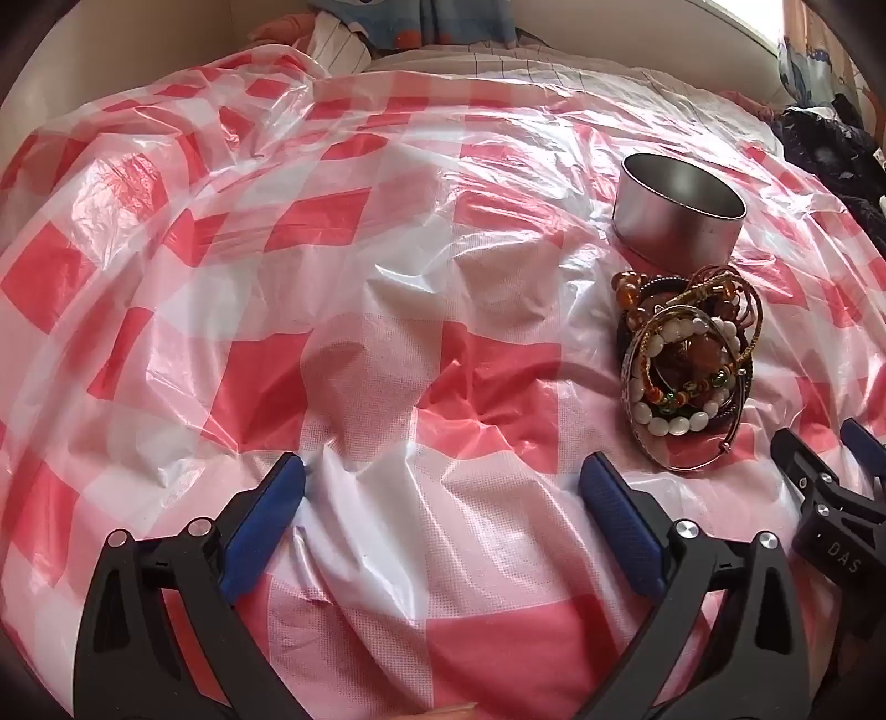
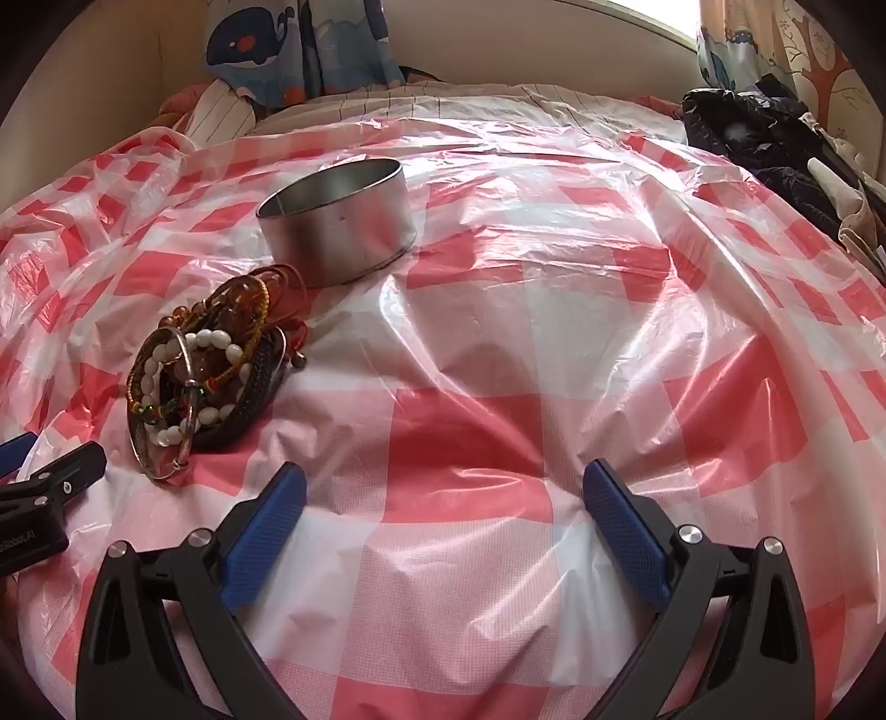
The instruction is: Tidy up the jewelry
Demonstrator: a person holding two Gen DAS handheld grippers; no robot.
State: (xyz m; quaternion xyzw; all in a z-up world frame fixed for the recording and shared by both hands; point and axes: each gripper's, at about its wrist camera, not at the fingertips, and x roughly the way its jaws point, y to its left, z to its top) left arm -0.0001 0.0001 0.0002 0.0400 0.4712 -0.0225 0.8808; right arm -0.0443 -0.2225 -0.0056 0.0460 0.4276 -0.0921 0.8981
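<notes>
A heap of bracelets (image 1: 686, 360) lies on the red-and-white checked plastic sheet (image 1: 332, 277): white beads, amber beads, a silver bangle, dark cords. It also shows in the right wrist view (image 2: 205, 376). A round open metal tin (image 1: 678, 213) stands just behind the heap, also in the right wrist view (image 2: 340, 221). My left gripper (image 1: 443, 476) is open and empty, left of the heap. My right gripper (image 2: 443, 482) is open and empty, right of the heap. Each gripper shows at the edge of the other's view.
The plastic sheet (image 2: 554, 332) is wrinkled over a soft bed. Dark clothing (image 2: 775, 144) is piled at the far right. A striped pillow (image 2: 221, 116) and a whale-print fabric (image 2: 277, 44) lie at the back by the wall.
</notes>
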